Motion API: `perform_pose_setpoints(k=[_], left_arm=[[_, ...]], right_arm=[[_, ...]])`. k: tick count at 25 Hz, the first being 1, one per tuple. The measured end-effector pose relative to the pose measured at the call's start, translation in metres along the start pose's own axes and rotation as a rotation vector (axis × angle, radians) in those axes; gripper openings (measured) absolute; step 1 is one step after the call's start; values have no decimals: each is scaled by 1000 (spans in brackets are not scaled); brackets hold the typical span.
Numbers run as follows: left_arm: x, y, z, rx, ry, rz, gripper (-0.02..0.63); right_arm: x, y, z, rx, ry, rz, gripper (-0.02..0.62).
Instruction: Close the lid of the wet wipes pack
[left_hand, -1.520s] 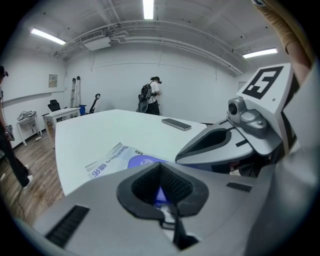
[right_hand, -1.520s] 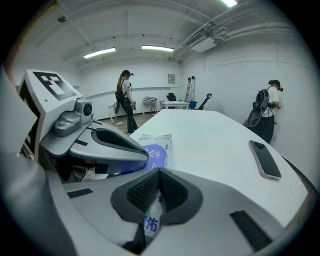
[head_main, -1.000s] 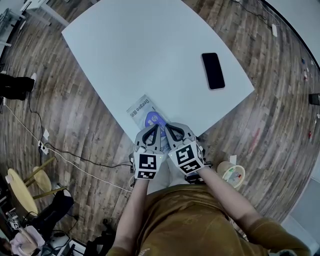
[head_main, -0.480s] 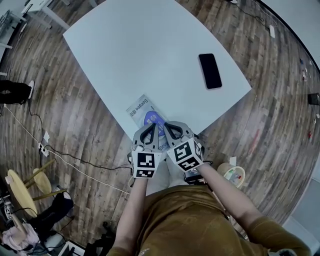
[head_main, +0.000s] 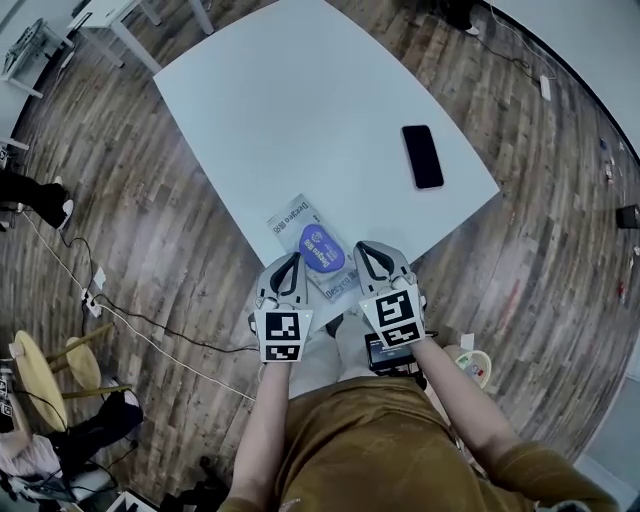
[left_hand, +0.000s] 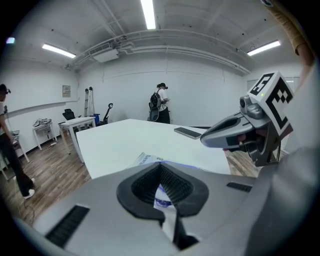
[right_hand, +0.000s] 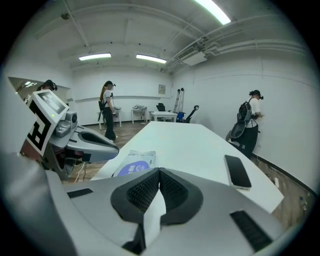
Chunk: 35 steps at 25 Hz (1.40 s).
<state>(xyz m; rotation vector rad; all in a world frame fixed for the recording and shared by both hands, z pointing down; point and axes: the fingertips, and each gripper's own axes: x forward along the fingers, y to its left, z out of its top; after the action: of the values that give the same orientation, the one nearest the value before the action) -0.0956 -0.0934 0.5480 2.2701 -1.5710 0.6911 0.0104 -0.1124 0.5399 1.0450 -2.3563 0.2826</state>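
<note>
White flat wet wipes pack (head_main: 298, 218) at pale table (head_main: 300, 110) edge, blue oval lid (head_main: 322, 248) down, L gripper (head_main: 294, 260) & R gripper (head_main: 363, 247) either side of it, both jaws closed, empty.

Worktop (head_main: 300, 110): white, corners rounded, bare over most of its top.
Wet wipes pack (head_main: 296, 218): lies flat by the corner nearest me, long side running in from that corner.
Blue oval lid (head_main: 322, 248): faces up on the pack.
Phone (head_main: 422, 156): dark, flat, toward my right corner, well apart from the pack.
</note>
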Motion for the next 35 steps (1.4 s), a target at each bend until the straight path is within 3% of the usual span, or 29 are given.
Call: perform_pose_setpoints(k=[8, 13, 25, 29, 35], left_arm=[[-38, 20, 15, -15, -65, 74, 7], [-61, 26, 49, -88, -170, 90, 6], [-111, 36, 131, -62, -378, 142, 6], [-125, 41, 149, -32, -415, 181, 6], [-146, 55, 152, -52, -436, 249, 6]], right_arm=[[-39, -8, 27, 10, -111, -82, 8], [-63, -6, 48, 37, -209, -111, 8], [-108, -25, 115, 31, -388, -157, 8], [-119, -24, 133, 38, -430, -153, 8], [-130, -15, 147, 1, -455, -134, 8]])
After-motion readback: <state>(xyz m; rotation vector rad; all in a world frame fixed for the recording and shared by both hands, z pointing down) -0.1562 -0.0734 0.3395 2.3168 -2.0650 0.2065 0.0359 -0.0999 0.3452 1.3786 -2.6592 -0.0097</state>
